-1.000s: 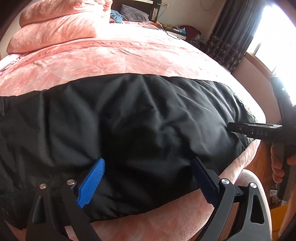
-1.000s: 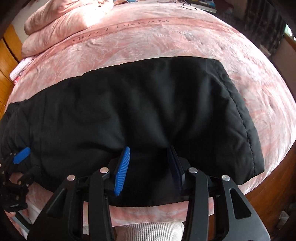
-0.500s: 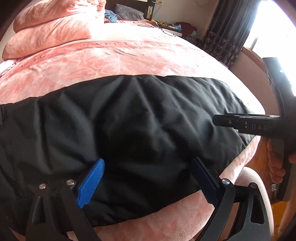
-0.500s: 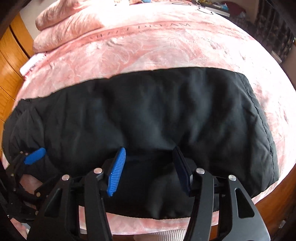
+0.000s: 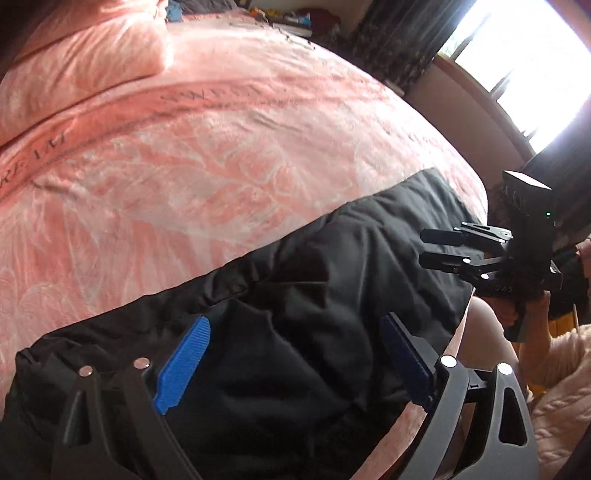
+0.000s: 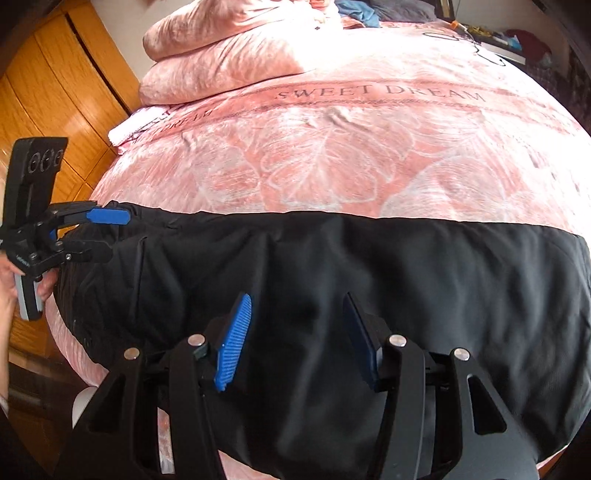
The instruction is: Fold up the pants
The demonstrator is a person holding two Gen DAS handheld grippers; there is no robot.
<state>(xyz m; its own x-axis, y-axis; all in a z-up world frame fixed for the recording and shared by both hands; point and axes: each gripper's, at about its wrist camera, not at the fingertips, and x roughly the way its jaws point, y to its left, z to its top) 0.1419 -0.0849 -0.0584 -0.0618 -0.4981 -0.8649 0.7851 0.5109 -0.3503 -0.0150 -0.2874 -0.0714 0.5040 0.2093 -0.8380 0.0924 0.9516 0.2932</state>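
While the black pants [image 6: 369,266] lie spread across the near edge of the pink bedspread [image 6: 332,147], the left gripper [image 5: 291,365] and right gripper [image 6: 295,339] hover above them, both with jaws apart and holding nothing

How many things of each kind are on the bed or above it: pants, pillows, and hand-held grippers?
Black padded pants: 1, lying flat across the pink printed bedspread.
Pink velvety pillows: 2, stacked, upper on lower.
Black two-finger grippers with blue pads: 2, the left gripper and the right gripper, both open above the pants.
Total: 5.
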